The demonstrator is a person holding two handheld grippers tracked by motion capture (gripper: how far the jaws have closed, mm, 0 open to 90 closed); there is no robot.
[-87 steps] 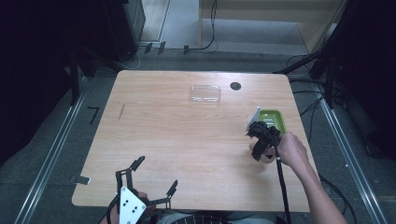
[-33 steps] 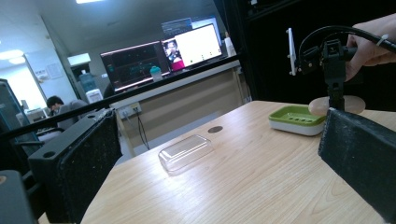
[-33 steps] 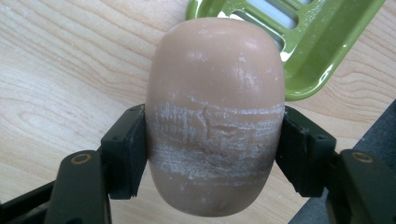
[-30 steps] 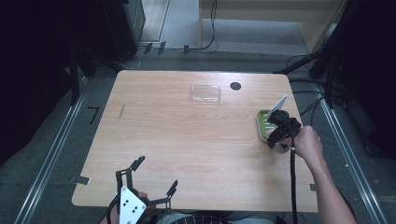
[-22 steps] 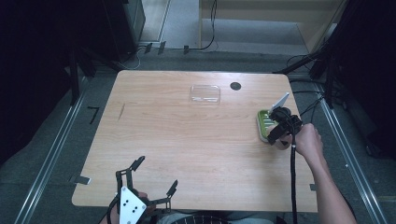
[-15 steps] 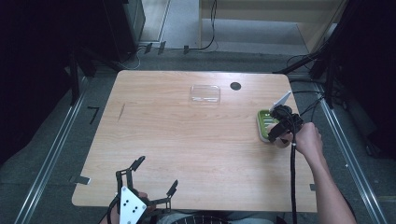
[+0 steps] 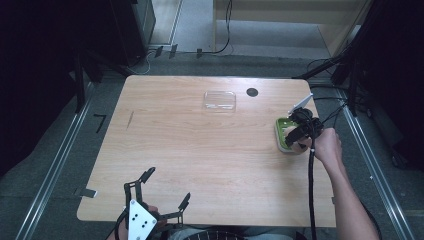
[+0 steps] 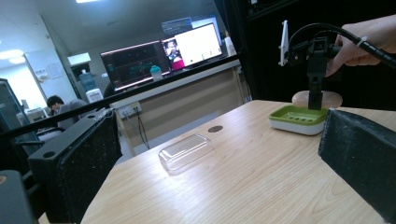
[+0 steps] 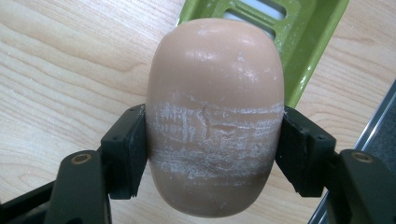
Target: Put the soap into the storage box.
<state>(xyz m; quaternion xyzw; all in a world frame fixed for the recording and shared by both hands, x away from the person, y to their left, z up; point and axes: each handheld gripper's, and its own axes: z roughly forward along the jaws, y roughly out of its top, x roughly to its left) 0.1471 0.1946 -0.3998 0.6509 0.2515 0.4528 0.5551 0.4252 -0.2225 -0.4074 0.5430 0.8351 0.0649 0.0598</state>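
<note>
Here, from the high view, the count is short: one table, one clear lid near its far edge, one small dark disc just beside that lid, one green dish at the right edge. The right gripper hangs at the dish's near end, with the person's hand behind it and a cable trailing back along the forearm. The left gripper sits at the near edge, well apart from everything, jaws spread wide with nothing between them.

In the left gripper view, its two black jaws frame the table – wide apart, empty. Beyond them lie the lid and the dish, and the right gripper points down over the dish with one pinkish soap at its tips (partly hidden). Several lit screens stand in the room behind; no writing on them is readable.

In the right gripper view, the soap is clamped at its middle between both pads, its far end over the dish – whether it touches the dish I cannot tell. No brand shows on it.
</note>
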